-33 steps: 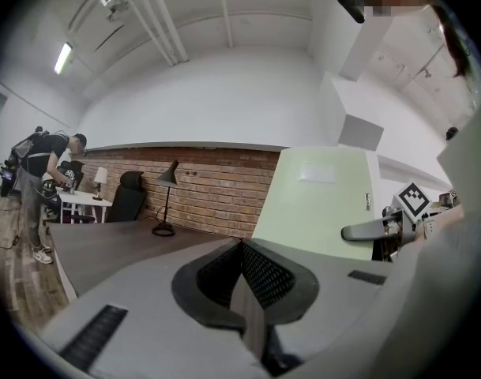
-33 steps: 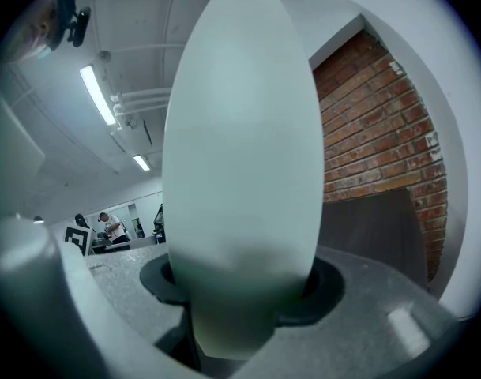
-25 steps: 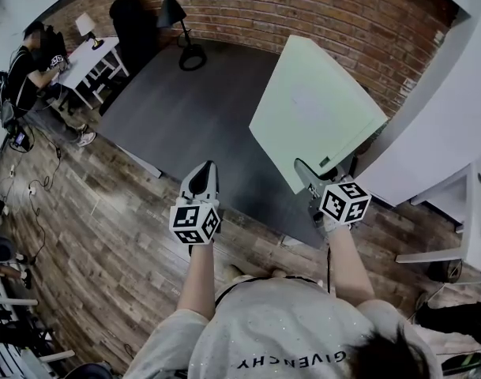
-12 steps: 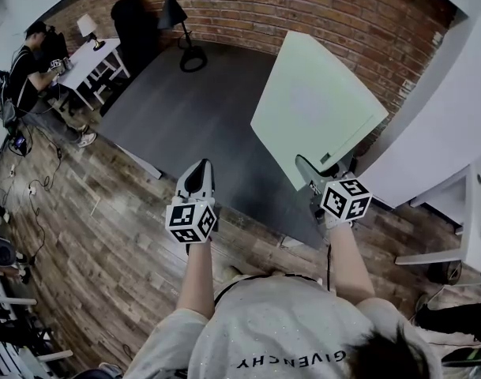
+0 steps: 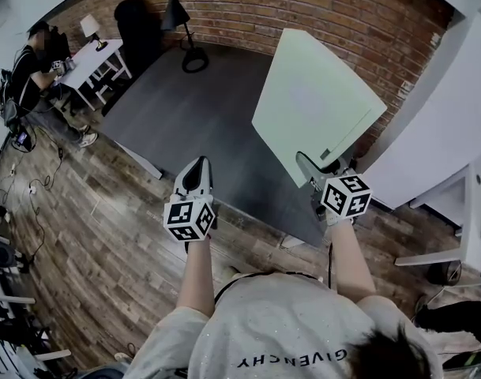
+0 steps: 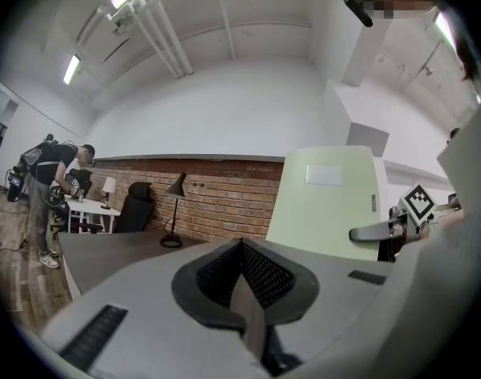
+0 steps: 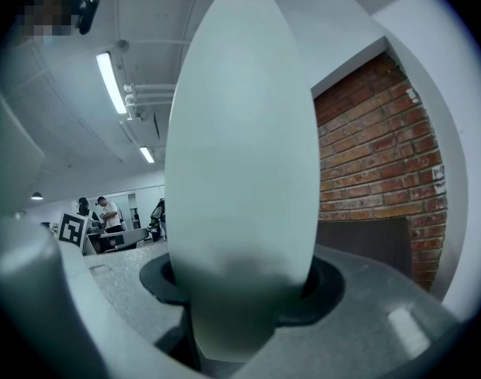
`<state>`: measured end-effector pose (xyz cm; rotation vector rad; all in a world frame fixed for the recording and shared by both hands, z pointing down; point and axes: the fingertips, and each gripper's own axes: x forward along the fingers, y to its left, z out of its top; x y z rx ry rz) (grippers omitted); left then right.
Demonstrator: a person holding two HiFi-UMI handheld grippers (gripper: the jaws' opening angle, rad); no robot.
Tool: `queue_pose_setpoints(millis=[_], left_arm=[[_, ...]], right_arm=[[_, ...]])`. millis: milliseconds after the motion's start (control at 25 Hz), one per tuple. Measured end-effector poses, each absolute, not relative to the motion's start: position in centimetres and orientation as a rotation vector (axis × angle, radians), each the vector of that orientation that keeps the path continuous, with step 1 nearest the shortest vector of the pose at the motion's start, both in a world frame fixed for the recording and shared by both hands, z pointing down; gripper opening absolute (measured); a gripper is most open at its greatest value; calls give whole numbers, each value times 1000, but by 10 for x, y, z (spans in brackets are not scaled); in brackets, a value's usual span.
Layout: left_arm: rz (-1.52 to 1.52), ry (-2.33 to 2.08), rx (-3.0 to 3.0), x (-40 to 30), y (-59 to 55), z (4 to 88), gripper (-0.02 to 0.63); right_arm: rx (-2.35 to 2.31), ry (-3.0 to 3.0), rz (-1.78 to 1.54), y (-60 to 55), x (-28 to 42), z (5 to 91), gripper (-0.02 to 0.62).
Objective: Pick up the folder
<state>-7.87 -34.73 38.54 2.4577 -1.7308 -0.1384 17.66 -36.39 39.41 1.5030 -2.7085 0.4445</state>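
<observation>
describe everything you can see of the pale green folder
The pale green flat folder is a thin, stiff-looking rectangular sheet, plain and matte, with a small white label high on one face and a small dark mark by one edge. It stands tilted upright over the dark grey tabletop, pinched at its lower corner by the right claw. Nothing else appears to touch it.

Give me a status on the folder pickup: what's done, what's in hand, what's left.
Done: the folder is gripped and looks lifted off the dark table, standing nearly upright. In hand: the right gripper is shut on the folder's lower edge and carries it alone. The left gripper is shut and empty, off to the side over the table's near edge. Left: nothing of the pickup itself appears undone.
</observation>
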Motion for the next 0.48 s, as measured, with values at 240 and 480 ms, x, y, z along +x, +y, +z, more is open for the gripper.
queue_pose_setpoints(millis=[240, 480], left_arm=[[-147, -1728, 2453, -78, -343, 385, -2], [-127, -1726, 2450, -82, -337, 388, -2]], right_arm=[[1516, -2702, 421, -359, 180, 390, 258], [1532, -2690, 415, -359, 180, 392, 258]])
